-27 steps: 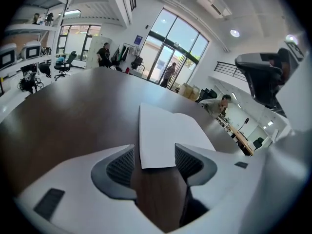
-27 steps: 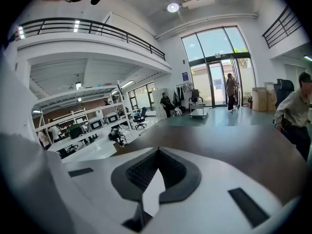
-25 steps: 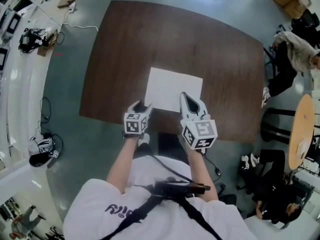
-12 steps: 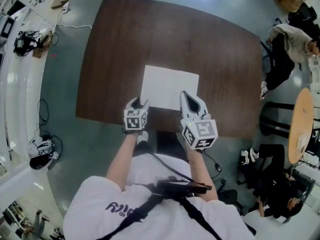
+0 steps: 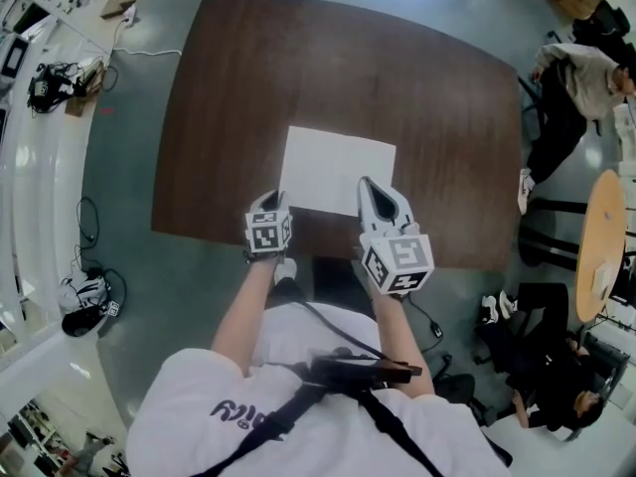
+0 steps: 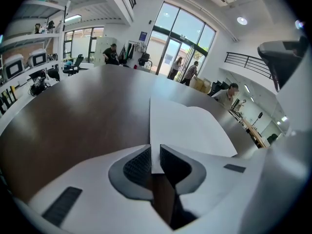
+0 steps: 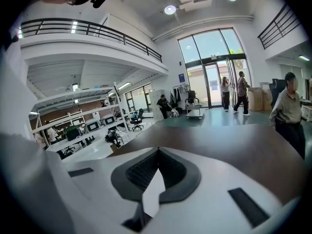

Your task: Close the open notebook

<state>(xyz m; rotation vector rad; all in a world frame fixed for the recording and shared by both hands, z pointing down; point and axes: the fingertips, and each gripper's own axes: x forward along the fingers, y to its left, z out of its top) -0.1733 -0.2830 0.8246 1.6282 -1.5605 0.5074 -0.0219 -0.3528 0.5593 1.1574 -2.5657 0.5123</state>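
Notebook (image 5: 338,167), white, rectangular and flat, lies on the dark brown wooden table (image 5: 298,58), close to the table's near edge and about midway along it.

1. Table: the top is wide, with gently curved edges. The bare wood shows all round the notebook.
2. Person: the torso in a white short-sleeved shirt (image 5: 298,420) stands at the table's near edge. Both bare forearms reach forward, roughly parallel, toward the table's near edge.
3. Notebook: it presents one plain white face with no print visible. Its long sides run parallel to the table's near edge. In the left gripper view the far right part of the sheet shows a slight curved outline.
4. Right gripper (image 5: 368,187): this white plastic unit with a marker cube points toward the table's far edge. Its tips are over the notebook's near edge, right of its middle. The jaw tips meet. White paper shows through the opening behind them.
5. Left gripper (image 5: 271,201): it is held at the table's near edge, at the notebook's near left corner. The jaws stand a narrow gap apart, and that corner shows in the gap. Contact with the sheet cannot be determined.
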